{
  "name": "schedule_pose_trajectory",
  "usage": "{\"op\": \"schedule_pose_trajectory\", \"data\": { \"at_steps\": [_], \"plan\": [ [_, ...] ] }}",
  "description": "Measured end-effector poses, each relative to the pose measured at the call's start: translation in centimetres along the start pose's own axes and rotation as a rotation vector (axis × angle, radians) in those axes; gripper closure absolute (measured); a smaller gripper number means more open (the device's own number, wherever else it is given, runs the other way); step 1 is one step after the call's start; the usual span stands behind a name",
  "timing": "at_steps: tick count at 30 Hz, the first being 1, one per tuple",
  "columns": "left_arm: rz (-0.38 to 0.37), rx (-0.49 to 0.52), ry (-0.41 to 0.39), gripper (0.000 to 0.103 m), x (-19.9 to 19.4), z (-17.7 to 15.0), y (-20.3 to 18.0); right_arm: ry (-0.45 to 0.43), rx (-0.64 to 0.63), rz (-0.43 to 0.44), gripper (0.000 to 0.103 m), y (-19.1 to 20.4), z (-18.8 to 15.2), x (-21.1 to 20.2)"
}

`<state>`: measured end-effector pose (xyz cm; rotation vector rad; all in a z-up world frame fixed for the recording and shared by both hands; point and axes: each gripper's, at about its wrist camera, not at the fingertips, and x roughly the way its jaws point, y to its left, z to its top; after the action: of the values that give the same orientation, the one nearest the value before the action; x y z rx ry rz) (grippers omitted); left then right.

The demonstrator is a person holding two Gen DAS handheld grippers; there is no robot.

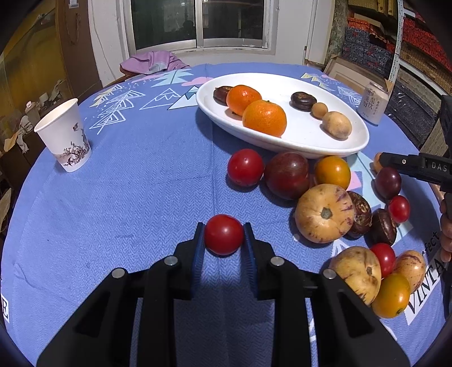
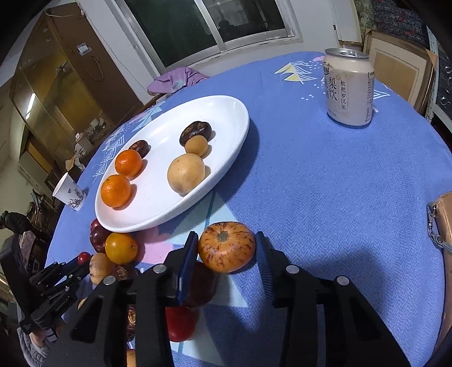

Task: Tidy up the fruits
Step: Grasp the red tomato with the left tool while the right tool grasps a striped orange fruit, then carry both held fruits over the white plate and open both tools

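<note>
A round table under a blue patterned cloth (image 1: 127,197) stands before a dark window (image 1: 197,22). The white oval plate (image 1: 310,141) holds 2 oranges (image 1: 264,117) among smaller fruits; a paper cup (image 1: 65,135) and can (image 2: 349,87) stand apart. The left gripper (image 1: 223,235) clamps a red tomato (image 1: 223,234) near the loose pile; the right gripper (image 2: 227,248) brackets a streaked orange fruit (image 2: 226,247), its left pad touching and its right just clear.

Can (image 2: 349,87) reads "梨饮", "枇杷罗汉果"; tablecloth (image 1: 423,285) "VINTA", "rfect"; right tool (image 1: 418,166) "DAS".

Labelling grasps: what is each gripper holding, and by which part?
Left gripper: shut on the red tomato, pads on its opposite sides. Right gripper: straddles the striped orange fruit, right pad still clear; no hold yet.
</note>
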<state>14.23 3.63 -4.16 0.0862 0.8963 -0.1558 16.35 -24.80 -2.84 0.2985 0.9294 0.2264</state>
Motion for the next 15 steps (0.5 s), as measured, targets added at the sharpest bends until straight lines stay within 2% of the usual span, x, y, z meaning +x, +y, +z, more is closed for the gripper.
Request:
{"op": "schedule_pose_trajectory", "data": {
  "at_steps": [5,9,12,15],
  "plan": [
    [-0.022,-0.013,-0.013,0.077,-0.3,0.0,0.3,-0.015,0.012,0.005,0.062,-0.4,-0.1,-0.6],
    [-0.008,-0.014,-0.066,0.077,-1.2,0.3,0.4,-0.039,0.016,-0.005,0.062,-0.8,0.0,-1.3],
    [-0.011,-0.028,-0.076,0.077,-1.6,0.5,0.7,-0.027,0.025,-0.013,0.062,-1.1,-0.2,-1.0],
    [-0.021,-0.048,-0.106,0.077,-2.8,1.0,0.9,-0.090,0.032,0.010,0.062,-1.0,-0.1,-3.0]
  ]
}}
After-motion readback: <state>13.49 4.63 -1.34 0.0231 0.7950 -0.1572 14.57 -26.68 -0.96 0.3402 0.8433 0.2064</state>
